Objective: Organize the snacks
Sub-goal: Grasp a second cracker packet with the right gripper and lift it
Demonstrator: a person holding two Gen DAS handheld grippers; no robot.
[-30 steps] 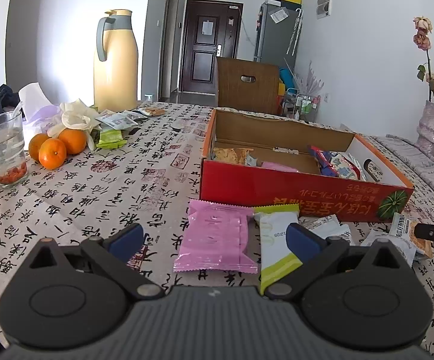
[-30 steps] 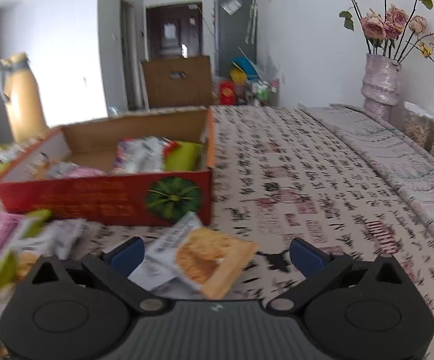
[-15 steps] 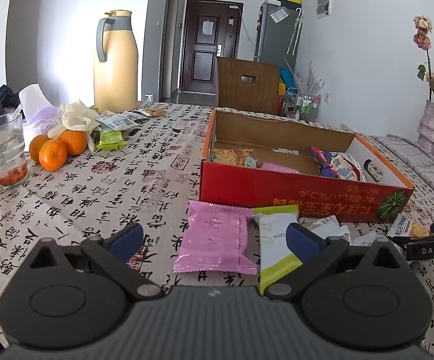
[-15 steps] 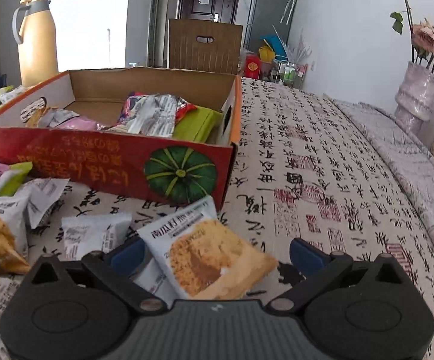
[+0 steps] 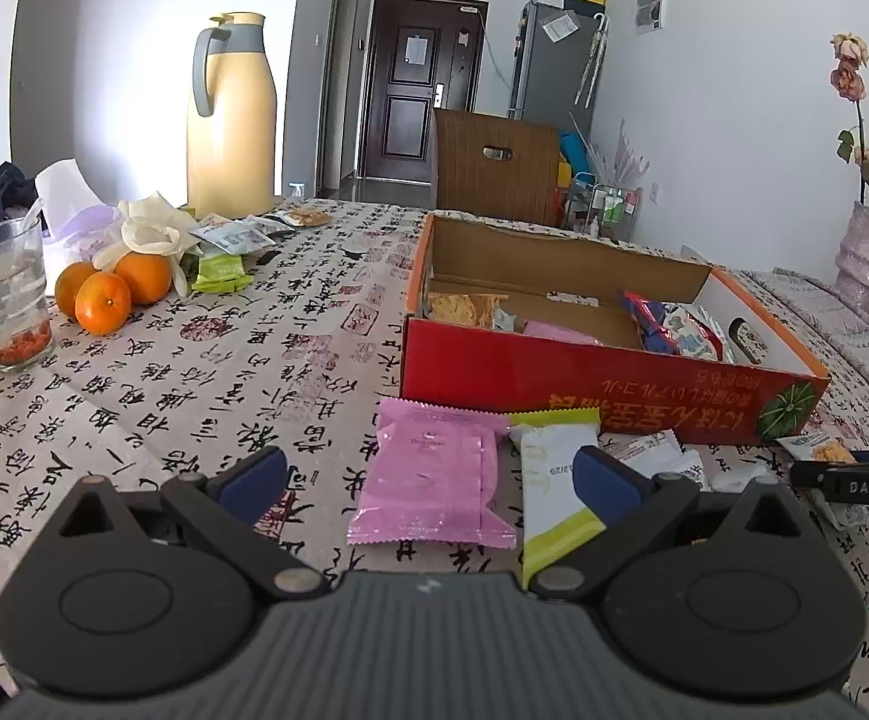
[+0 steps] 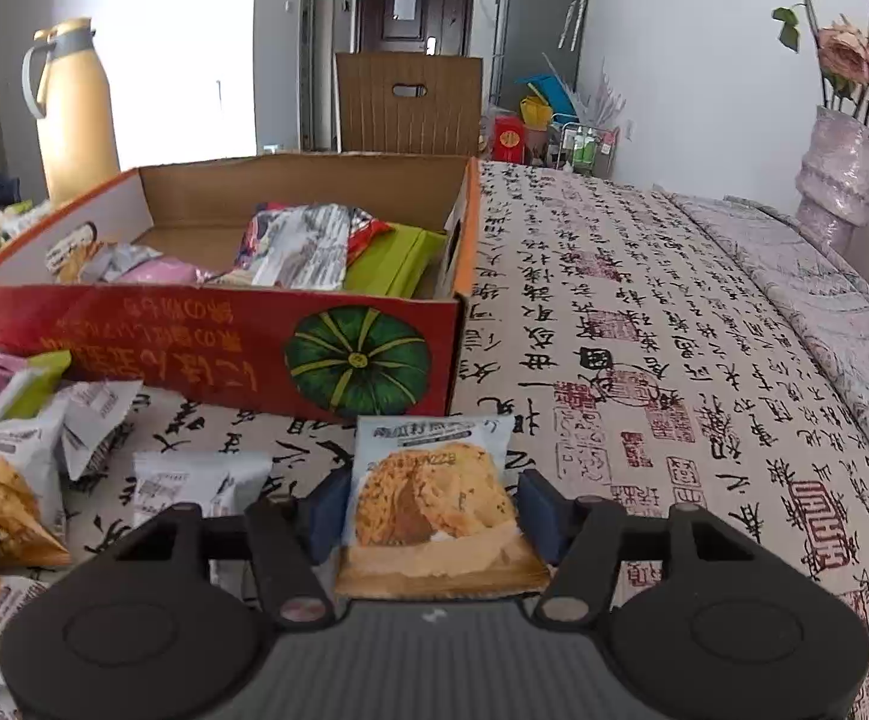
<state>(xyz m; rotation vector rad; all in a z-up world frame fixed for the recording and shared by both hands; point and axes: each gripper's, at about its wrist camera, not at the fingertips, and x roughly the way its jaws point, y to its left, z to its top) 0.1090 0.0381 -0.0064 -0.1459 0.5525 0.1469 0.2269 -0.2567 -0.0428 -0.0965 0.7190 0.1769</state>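
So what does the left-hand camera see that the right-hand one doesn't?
Only the left view shows the oranges, the glass and the pink packet between its open left gripper. Only the right view shows the right gripper, whose jaws have just been closing, around a cookie packet, and green packets in the box. Both show the red box, thermos and door.

Landmark: red cardboard box (image 6: 152,336), open-topped, pumpkin print on its front wall. Inside: several packets, including a green one (image 6: 395,264) at the right end. Just in front of the pumpkin corner lies a cookie packet (image 6: 431,492) (white top, tan base), flat. Further left before the box: pink packet (image 5: 431,480), white-green packet (image 5: 554,486), and smaller white packets, apparently overlapping.
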